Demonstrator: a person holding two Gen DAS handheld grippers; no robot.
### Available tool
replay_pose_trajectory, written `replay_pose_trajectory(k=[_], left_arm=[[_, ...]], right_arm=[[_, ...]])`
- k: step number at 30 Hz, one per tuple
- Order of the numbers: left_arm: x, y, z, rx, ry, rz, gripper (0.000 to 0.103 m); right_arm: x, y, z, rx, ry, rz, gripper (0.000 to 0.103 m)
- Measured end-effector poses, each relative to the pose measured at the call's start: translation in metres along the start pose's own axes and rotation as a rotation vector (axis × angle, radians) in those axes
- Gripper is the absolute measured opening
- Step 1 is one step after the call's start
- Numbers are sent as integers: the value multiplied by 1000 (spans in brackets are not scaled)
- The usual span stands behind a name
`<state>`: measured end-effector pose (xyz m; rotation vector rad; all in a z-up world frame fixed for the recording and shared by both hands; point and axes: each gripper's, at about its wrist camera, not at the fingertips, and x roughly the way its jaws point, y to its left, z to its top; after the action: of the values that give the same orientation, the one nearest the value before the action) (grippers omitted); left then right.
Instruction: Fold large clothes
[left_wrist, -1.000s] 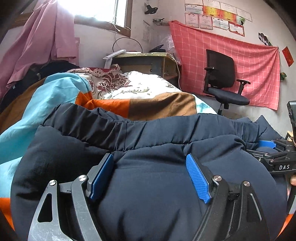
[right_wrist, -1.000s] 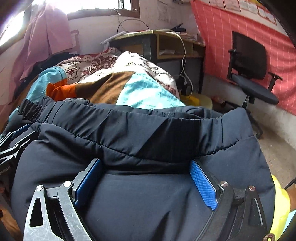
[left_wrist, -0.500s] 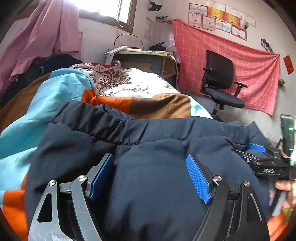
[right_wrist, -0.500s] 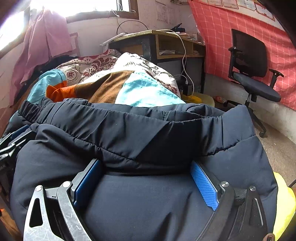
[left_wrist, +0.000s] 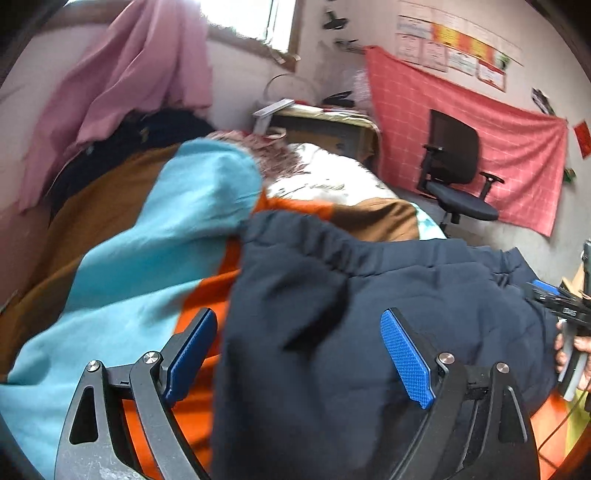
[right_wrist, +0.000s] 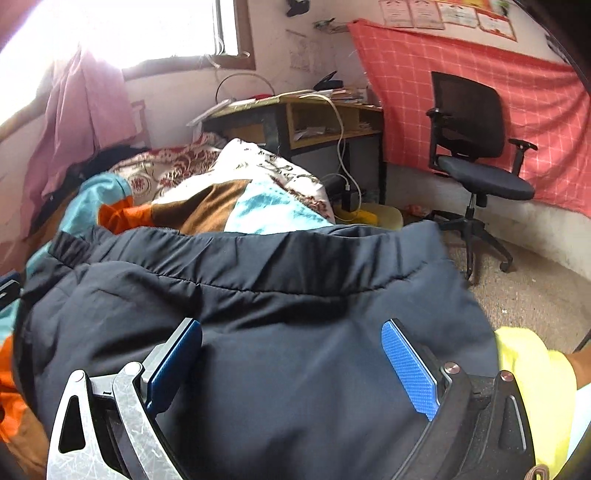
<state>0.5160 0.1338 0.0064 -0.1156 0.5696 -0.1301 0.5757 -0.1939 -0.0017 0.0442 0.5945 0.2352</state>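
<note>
**Dark jacket spread on the bed between my two hand-held grippers**

Closest to me, my left hand-held gripper (left_wrist: 299, 354) stands wide; its jaws have just been opening. The edge of the dark jacket (left_wrist: 369, 314) runs between the blue pads (left_wrist: 404, 358), but the left pad sits over the orange patch of the blanket (left_wrist: 147, 258) and neither pad presses the cloth. The picture here is blurred.

My right hand-held gripper (right_wrist: 291, 363) is also spread wide, with the jacket (right_wrist: 277, 314) bulging up between its pads (right_wrist: 408, 369). I cannot tell whether they squeeze the padding or merely rest beside it. In the left view that gripper (left_wrist: 554, 306) shows at the jacket's far right edge, with my hand (left_wrist: 574, 354) on its handle.

The jacket lies flat across the near part of the bed, its gathered hem (right_wrist: 240, 254) turned away from me, on top of the patchwork blanket (right_wrist: 258, 210).

Beyond the bed stands a bench (right_wrist: 314, 114) with a white cable hanging down. An office chair (right_wrist: 476, 147) stands to the right, before a red checked cloth (right_wrist: 535, 92) on the wall. A pink garment (left_wrist: 129, 85) hangs by the window.
</note>
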Motion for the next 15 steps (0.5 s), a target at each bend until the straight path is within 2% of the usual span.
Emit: replay_pose_trajectory(k=[9, 15], left_arm=[[8, 32, -6, -93, 144, -109, 86], [20, 19, -11, -31, 198, -87, 86]], right_arm=[[-35, -54, 2, 28, 15, 78, 101], [-46, -93, -17, 74, 37, 113, 101]])
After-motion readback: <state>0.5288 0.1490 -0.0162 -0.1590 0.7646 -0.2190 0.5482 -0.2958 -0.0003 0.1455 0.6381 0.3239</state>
